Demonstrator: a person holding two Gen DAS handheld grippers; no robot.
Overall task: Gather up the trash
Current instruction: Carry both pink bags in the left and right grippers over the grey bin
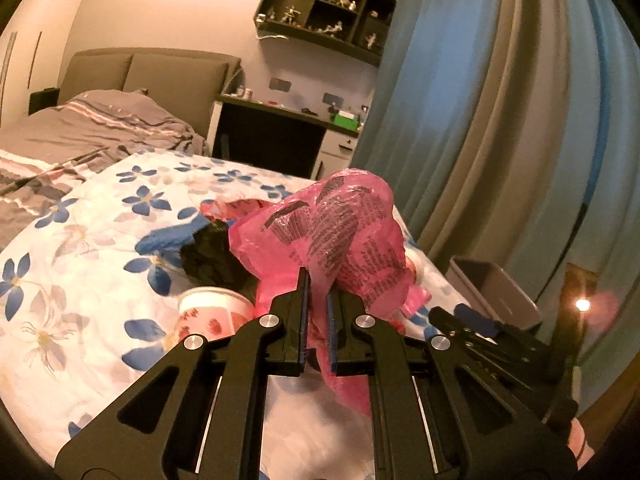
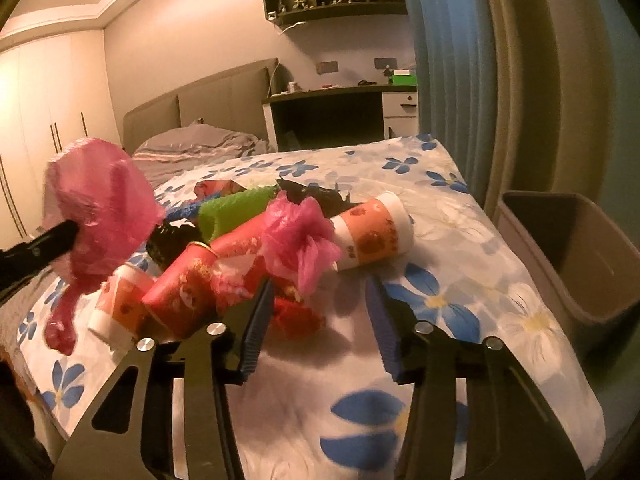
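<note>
Your left gripper [image 1: 318, 280] is clamped on the pink bag [image 1: 340, 232], the bin [image 1: 492, 292] lies to its right; your right gripper [image 2: 320, 292] stands half-open, gripping nothing.

crumpled pink plastic bag [image 1: 340, 232] lifted above littered cups [image 2: 372, 236].

The pink plastic bag [image 1: 336, 236] carries blocks of dark print, too crumpled and blurred to read; nothing else is legible.
</note>
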